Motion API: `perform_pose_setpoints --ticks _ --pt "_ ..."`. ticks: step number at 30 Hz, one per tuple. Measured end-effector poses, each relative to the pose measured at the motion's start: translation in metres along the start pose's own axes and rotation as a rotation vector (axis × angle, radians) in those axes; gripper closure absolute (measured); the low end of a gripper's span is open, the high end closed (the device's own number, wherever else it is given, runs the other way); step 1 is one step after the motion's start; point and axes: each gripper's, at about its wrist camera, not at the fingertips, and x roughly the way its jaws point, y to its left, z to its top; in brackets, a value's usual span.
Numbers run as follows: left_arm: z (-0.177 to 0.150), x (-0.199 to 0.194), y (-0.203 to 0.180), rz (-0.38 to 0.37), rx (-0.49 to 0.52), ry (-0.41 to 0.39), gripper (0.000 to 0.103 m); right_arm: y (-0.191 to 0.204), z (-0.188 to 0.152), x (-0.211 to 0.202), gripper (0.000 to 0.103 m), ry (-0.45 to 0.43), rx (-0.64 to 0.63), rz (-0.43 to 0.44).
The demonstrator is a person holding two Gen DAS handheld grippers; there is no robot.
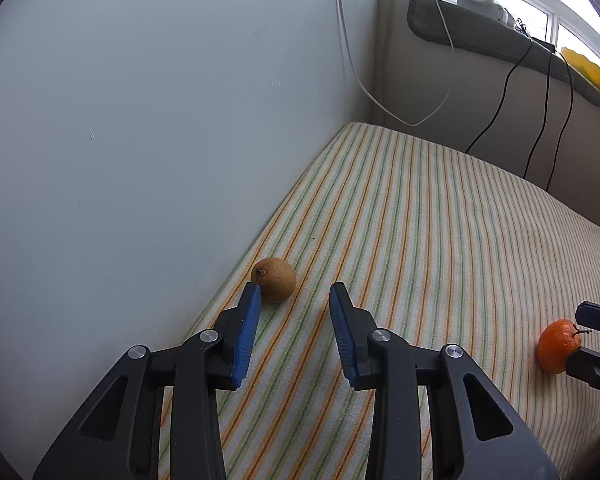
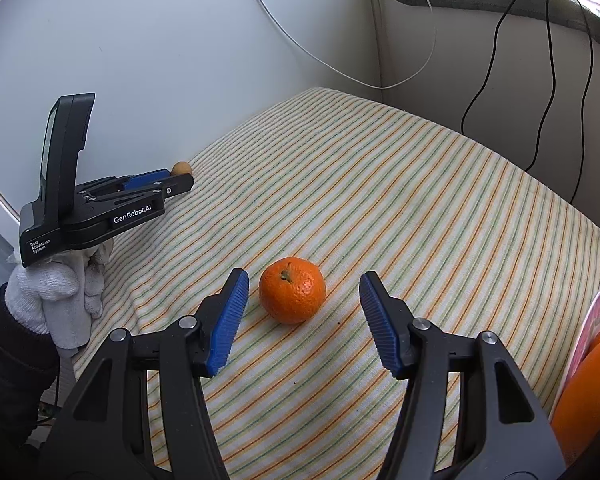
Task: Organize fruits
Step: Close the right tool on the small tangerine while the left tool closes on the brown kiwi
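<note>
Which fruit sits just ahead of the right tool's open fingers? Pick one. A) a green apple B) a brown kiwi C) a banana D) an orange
D: in the right wrist view the orange lies on the striped cloth just beyond the right tool, untouched.

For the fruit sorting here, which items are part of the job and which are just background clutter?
Job:
- brown fruit
- orange
- left gripper
- right gripper

Lying about:
- white cable
- black cables
- striped cloth
</note>
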Motion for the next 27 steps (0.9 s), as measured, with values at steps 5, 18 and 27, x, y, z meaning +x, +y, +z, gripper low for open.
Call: perform_pose_setpoints --ticks 5,18,27 --pt "0.002 0.002 0.003 0.006 -0.003 -0.002 0.069 0.003 0.003 0.01 0.046 0.015 -0.014 -0.002" --pt "0.003 0.004 0.015 0.0 -0.053 -0.016 0.087 0.011 0.0 0.019 0.063 0.031 -0.053 -0.011" --pt "0.002 -0.002 0.008 -0.02 -0.009 -0.027 0.096 0.01 -0.003 0.005 0.064 0.003 -0.041 -0.015"
